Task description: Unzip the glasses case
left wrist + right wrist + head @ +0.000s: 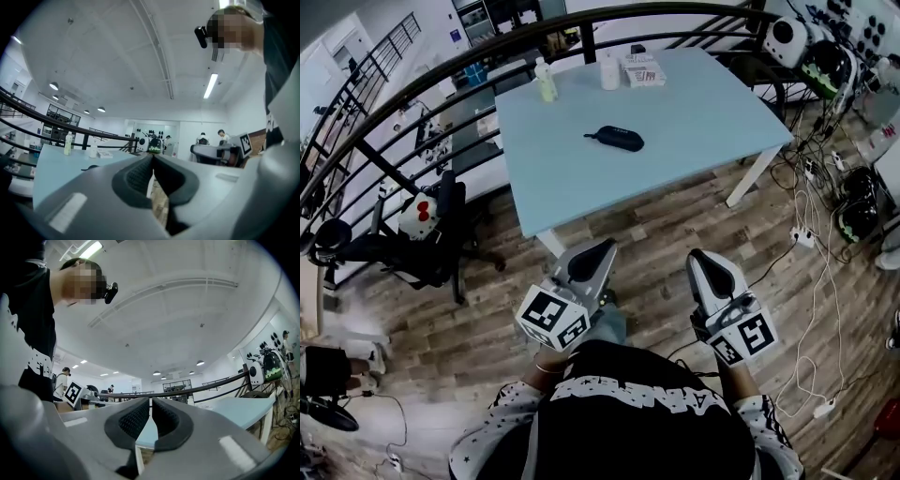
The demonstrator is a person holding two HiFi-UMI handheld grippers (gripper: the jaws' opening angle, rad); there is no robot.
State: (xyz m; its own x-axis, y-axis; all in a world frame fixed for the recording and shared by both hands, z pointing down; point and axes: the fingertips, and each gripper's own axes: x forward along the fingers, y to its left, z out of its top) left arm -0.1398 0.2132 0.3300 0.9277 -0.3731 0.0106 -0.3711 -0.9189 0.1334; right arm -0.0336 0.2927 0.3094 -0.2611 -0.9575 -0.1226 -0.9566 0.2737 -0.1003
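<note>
**While the glasses case lies untouched: approach step**

Left gripper and right gripper both have their jaws pressed together, with nothing between them. The case sits on the table, well ahead of both tips. Next move, likely: reach forward, spread the jaws, steady the case, pinch the zipper pull.

The glasses case is too small for any detail.
</note>
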